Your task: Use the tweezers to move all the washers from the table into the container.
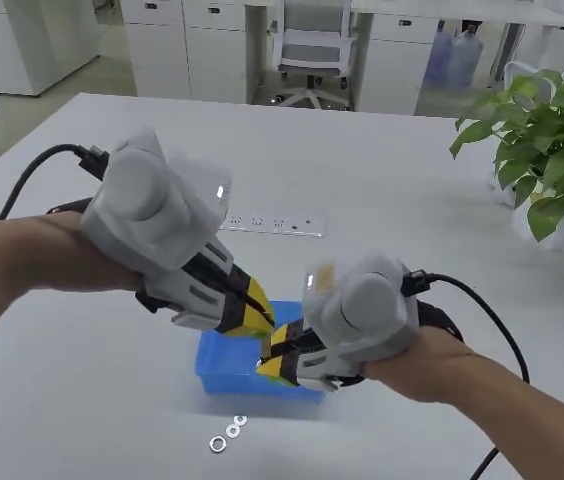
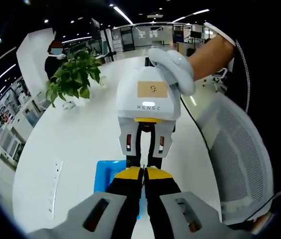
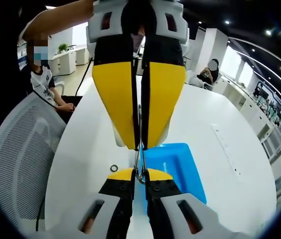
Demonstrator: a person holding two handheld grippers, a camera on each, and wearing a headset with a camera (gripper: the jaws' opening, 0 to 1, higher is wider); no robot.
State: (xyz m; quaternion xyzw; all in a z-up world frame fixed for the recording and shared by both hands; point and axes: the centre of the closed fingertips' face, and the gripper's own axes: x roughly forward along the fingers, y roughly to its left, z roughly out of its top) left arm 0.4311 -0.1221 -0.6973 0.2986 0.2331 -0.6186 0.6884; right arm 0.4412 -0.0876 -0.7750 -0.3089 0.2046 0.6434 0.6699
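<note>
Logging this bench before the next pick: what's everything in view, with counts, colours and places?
white table: one, white, under everything.
rectangular blue plastic container: one, blue, mid-table.
round metal washers: three, silver, on the table at the container's near side.
thin metal tweezers: one, silver, held above the container.
white socket strip: one, white, in the tabletop beyond the container.
leafy plant: one, green, table's far right.
left gripper, right gripper: two, white with yellow-and-black jaws, shut tip to tip on the tweezers.

"XENSE" on white housing of right tongs (image 2: 143,160), tan sticker (image 2: 152,89) above illegible
</note>
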